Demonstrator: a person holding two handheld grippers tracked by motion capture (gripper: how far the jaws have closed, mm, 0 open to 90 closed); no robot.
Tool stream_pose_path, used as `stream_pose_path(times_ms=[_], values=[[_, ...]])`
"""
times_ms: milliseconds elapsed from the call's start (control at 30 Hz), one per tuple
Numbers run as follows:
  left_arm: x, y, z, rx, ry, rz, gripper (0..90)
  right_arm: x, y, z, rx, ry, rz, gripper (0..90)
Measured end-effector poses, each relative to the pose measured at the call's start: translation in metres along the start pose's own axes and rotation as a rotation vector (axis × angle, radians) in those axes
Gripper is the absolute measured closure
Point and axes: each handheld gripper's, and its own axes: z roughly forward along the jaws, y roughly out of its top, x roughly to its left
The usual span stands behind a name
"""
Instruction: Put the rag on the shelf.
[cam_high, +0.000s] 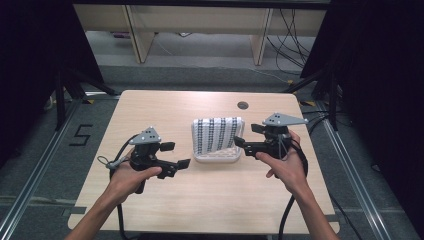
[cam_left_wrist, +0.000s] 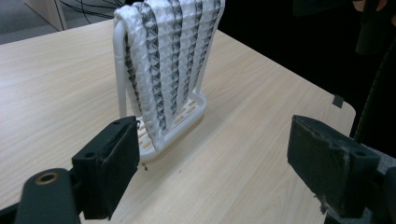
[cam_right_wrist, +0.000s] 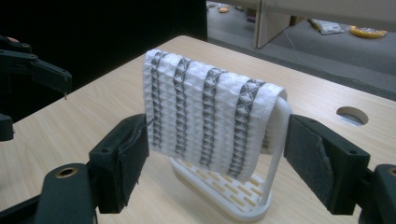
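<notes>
Striped towel (cam_high: 217, 134) draped over white rack (cam_high: 217, 157), mid-table. Left gripper (cam_high: 176, 155) near-left of it, right gripper (cam_high: 246, 135) just right; both jaws wide apart, holding nothing.

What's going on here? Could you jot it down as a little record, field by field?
Surface: wooden table
Main thing: striped cloth draped over a white rack
Rack: upright, slotted base on the table
Left gripper: open, left of the rack, apart from it
Right gripper: open, close to the rack's right end, jaws either side of the cloth; no grip yet
Table hole: behind the rack
Likely next move: perhaps closing on the cloth
</notes>
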Motion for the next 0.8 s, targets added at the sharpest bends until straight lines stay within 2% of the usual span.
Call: stream_pose_path(times_ms=[67,100,167,233,333,367,400,433,467,500,533,567,600,633,800], values=[[0.001,-0.003,0.001,-0.005,-0.012,-0.001,16.5,0.001,-0.002,0.000,0.002,0.003,0.004,21.5],[0.001,-0.004,0.001,-0.003,-0.008,-0.002,16.5,0.000,-0.003,-0.001,0.005,-0.003,-0.020,21.3],[-0.001,-0.009,0.000,0.001,-0.012,0.000,16.5,0.003,-0.007,-0.001,0.008,0.023,0.002,20.2],[-0.002,-0.010,-0.001,0.009,-0.009,0.004,16.5,0.004,-0.009,-0.002,0.012,0.021,-0.018,19.4],[-0.003,-0.015,-0.002,0.005,-0.023,0.002,16.5,0.007,-0.012,-0.004,0.017,0.021,-0.010,18.9],[-0.004,-0.016,-0.002,0.005,-0.012,0.004,16.5,0.007,-0.012,-0.004,0.017,0.021,-0.010,18.9],[-0.004,-0.018,-0.002,0.002,-0.028,0.005,16.5,0.009,-0.014,-0.004,0.015,0.029,0.003,18.9],[-0.004,-0.019,-0.003,0.010,-0.024,0.005,16.5,0.008,-0.015,-0.004,0.009,0.042,-0.021,18.8],[-0.005,-0.021,-0.003,0.012,-0.022,0.005,16.5,0.010,-0.016,-0.006,0.024,0.029,-0.003,18.8],[-0.005,-0.023,-0.003,0.017,-0.020,0.006,16.5,0.009,-0.017,-0.006,0.015,0.023,-0.033,18.7],[-0.005,-0.024,-0.002,0.010,-0.023,0.002,16.5,0.011,-0.018,-0.007,0.022,0.028,-0.016,18.7],[-0.006,-0.025,-0.003,0.018,-0.020,0.002,16.5,0.010,-0.018,-0.007,0.015,0.030,-0.033,18.6],[-0.006,-0.027,-0.003,0.014,-0.021,-0.001,16.5,0.012,-0.019,-0.008,0.019,0.031,-0.002,18.5],[-0.006,-0.028,-0.004,0.014,-0.022,0.001,16.5,0.012,-0.020,-0.008,0.021,0.031,-0.016,18.5],[-0.005,-0.033,-0.005,0.018,-0.022,0.004,16.4,0.014,-0.024,-0.009,0.012,0.033,-0.028,18.5]])
